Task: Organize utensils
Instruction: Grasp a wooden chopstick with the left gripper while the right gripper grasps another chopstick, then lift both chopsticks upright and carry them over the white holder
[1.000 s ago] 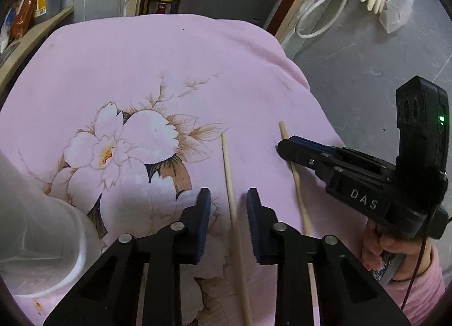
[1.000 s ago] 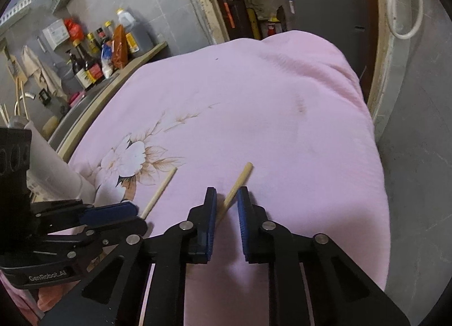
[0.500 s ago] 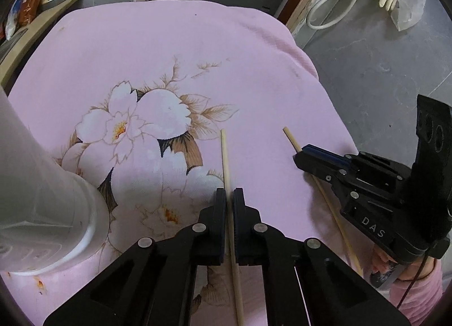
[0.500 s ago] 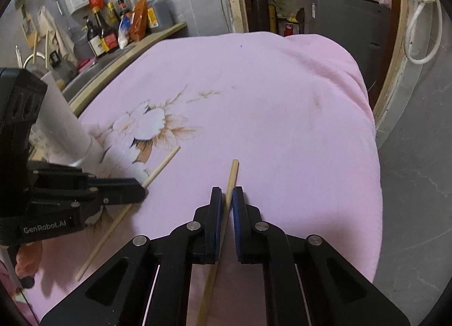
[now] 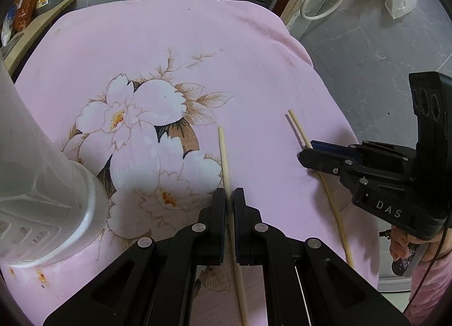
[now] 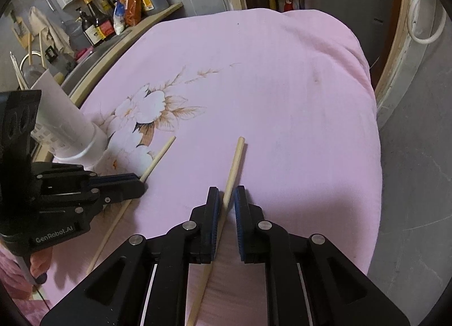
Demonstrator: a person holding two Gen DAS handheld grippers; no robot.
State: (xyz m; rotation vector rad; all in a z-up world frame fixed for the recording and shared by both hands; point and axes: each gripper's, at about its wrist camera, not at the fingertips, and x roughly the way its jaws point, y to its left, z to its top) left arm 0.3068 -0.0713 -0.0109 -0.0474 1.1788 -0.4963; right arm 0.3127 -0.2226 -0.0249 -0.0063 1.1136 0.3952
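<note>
While the pink quilted cloth with a white flower print point(image 5: 175, 51) covers the whole work surface, the tall white plastic utensil holder point(image 5: 42, 179) stands at about 9 o'clock in the left wrist view, near the left gripper point(image 5: 229, 198) and well apart from the right gripper point(image 6: 226, 198), so the left hand is the nearer one to it. Each of the 2 grippers sits over its own pale wooden chopstick. The left chopstick point(image 5: 223, 153) runs along the 12-to-6 line, straight between the left fingers, whose jaws are closed onto it with almost no gap. The right chopstick point(image 6: 234, 164) leans slightly toward 1 o'clock; the right jaws stand a little apart, the stick touching the left pad and clear of the other, so that grip looks loose or not yet made. Both sticks appear to lie on the cloth. Judging by this, the holder lies toward 9 to 10 o'clock of both sticks.
</note>
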